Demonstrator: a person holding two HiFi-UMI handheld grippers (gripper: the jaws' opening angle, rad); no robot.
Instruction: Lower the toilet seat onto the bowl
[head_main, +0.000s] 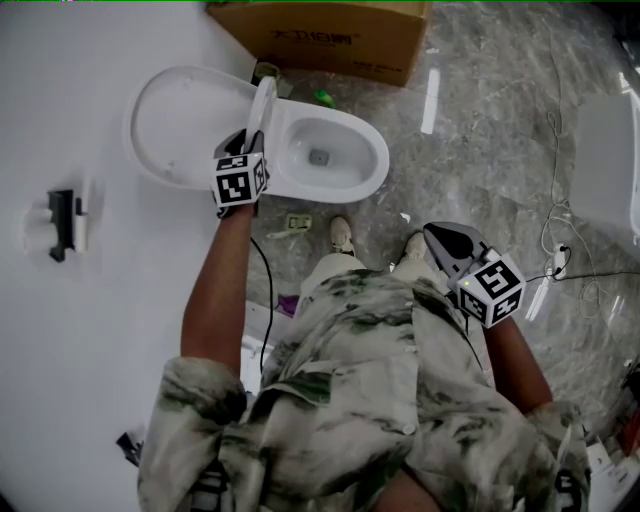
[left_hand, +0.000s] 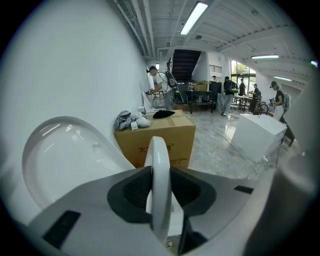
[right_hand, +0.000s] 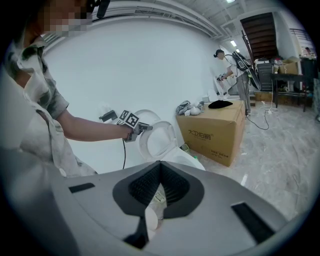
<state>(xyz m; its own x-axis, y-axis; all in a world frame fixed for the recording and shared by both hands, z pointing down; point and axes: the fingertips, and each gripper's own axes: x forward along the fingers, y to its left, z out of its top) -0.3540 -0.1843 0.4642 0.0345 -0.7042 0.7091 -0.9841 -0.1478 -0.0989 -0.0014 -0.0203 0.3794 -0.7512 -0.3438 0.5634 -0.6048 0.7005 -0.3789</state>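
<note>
The lid (head_main: 165, 125) lies back against the wall. My left tool (head_main: 252, 142) grips the toilet seat (head_main: 263, 105) by its rim. It stands nearly upright (edge-on from above) between lid and bowl (head_main: 350, 182). Further right, my right tool (head_main: 443, 240) hangs closed, empty.

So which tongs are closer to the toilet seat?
Left. The left tongs grip the toilet seat; the right tongs hang back beside the patterned shirt, well away.

bowl (head_main: 352, 135) rim unobstructed, box (head_main: 330, 35) behind
</note>
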